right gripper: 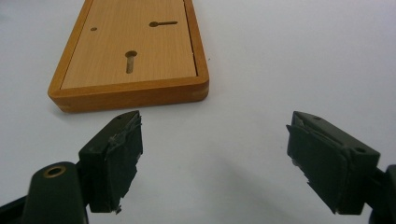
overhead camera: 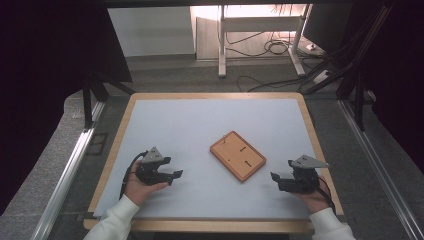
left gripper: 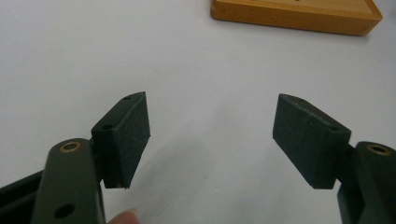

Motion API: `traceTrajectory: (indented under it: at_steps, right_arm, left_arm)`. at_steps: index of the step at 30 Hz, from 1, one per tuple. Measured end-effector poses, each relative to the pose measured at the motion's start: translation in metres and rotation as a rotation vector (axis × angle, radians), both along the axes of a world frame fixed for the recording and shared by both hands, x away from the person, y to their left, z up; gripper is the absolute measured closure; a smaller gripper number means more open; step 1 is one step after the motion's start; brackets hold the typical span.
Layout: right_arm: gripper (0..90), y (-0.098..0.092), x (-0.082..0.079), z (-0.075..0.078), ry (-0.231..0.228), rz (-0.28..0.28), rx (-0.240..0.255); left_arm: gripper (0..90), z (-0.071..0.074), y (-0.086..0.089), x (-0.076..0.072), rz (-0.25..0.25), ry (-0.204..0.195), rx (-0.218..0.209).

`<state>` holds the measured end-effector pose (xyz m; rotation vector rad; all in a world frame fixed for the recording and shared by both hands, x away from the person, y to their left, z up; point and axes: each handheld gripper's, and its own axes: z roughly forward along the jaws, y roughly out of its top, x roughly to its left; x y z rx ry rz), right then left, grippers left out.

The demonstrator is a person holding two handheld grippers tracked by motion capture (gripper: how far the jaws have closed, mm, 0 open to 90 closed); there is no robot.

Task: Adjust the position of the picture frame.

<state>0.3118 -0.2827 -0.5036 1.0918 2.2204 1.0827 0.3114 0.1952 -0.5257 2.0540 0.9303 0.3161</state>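
A flat wooden board [overhead camera: 238, 155] with keyhole slots lies turned at an angle near the middle of the pale table top [overhead camera: 200, 120]. A thin pin seems to stand at its far corner. My left gripper [overhead camera: 176, 175] rests low on the table to the left of the board, held in a hand, jaws open and empty. My right gripper [overhead camera: 275, 179] sits to the right of the board, also open and empty. In the right gripper view the board [right gripper: 133, 51] lies just beyond my right gripper [right gripper: 215, 158]. The left gripper view has the board's edge [left gripper: 294, 14] at the top, past my left gripper [left gripper: 212, 140].
The table has a wooden rim [overhead camera: 210, 95]. Metal rails [overhead camera: 70, 170] run along both sides below it. Beyond the far edge stand a desk frame [overhead camera: 222, 45] and cables on the floor [overhead camera: 275, 47].
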Motion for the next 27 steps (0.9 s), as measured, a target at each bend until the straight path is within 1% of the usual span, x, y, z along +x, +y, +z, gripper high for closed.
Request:
traceTrajectory:
  at_steps: [8,10,14,17,19,21,23,24,25,27]
  right_arm:
    - [20.1,-0.002,-0.003,0.001,-0.003,0.022,0.006]
    - [20.4,-0.001,-0.004,0.002,0.01,0.019,0.016]
    - [21.3,0.001,-0.003,0.003,0.015,0.018,0.023]
    - [21.4,0.003,-0.002,0.003,0.02,0.023,0.015]
    - [21.4,0.005,-0.001,0.002,0.027,0.026,0.013]
    - [21.4,0.006,0.0,0.002,0.031,0.029,0.01]
    - [21.4,0.007,0.001,0.003,0.033,0.028,0.01]
    - [21.4,0.007,0.001,0.003,0.033,0.028,0.01]
    - [21.1,0.009,0.002,0.003,0.03,0.034,0.001]
    - [21.0,0.011,0.003,0.004,0.031,0.034,0.002]
  left_arm:
    - [27.2,0.001,-0.002,0.001,-0.005,0.0,0.001]
    - [27.1,0.001,-0.003,0.001,-0.008,-0.002,0.001]
    - [27.0,0.001,-0.002,0.002,-0.014,0.0,0.006]
    - [27.0,0.001,-0.002,0.001,-0.009,0.0,-0.005]
    - [26.8,0.001,-0.001,0.001,-0.013,0.005,-0.005]
    - [26.0,0.001,-0.001,0.001,-0.016,0.017,-0.013]
    - [25.7,0.002,0.001,-0.001,-0.007,0.023,-0.03]
    - [25.5,0.002,0.001,-0.001,-0.007,0.023,-0.03]
    - [25.4,0.004,0.002,-0.001,0.0,0.025,-0.041]
    - [25.3,0.004,0.003,-0.001,0.003,0.026,-0.045]
